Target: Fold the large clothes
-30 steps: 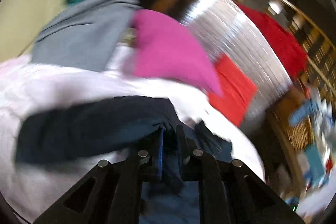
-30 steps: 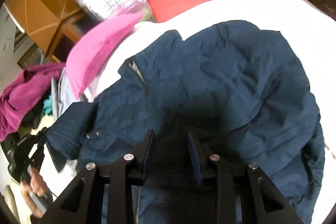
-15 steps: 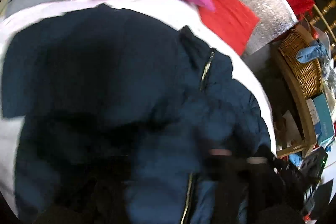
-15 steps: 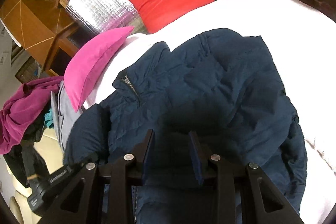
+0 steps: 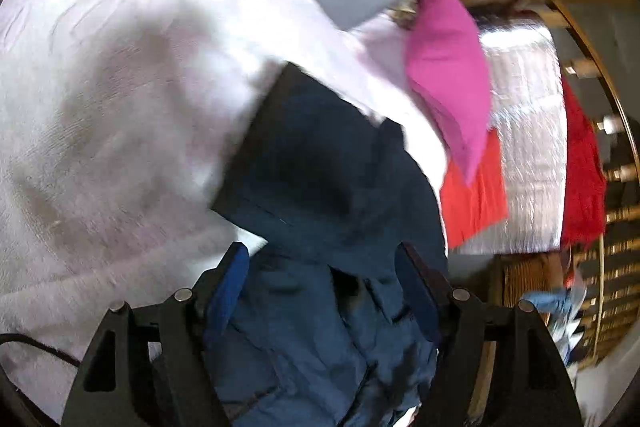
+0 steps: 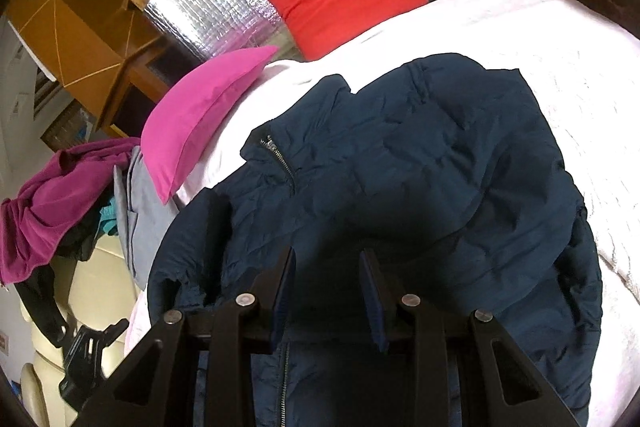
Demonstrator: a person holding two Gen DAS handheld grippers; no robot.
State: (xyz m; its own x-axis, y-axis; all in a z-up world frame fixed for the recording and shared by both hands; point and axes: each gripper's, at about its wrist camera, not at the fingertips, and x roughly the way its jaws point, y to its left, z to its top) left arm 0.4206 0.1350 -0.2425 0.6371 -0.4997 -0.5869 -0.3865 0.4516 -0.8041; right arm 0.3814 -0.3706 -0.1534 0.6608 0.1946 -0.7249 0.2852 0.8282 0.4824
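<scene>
The left gripper (image 5: pixel 322 283) stands spread wide over the navy jacket (image 6: pixel 420 195), its blue pads clear of the cloth; a second ago those same pads were pinched tight on a bunched sleeve, so the sleeve has just been let go and now lies folded in across the jacket's body (image 5: pixel 320 163). The right gripper (image 6: pixel 328 291) is part-way apart, hovering low over the hem near the zip (whether its pads catch any fabric I cannot tell), and it has kept its place while the other arm did the work. The jacket lies on the white bedspread (image 6: pixel 560 39), collar toward the pink pillow (image 6: pixel 200 115). That reads as one sleeve fold done; the other side likely comes next.
</scene>
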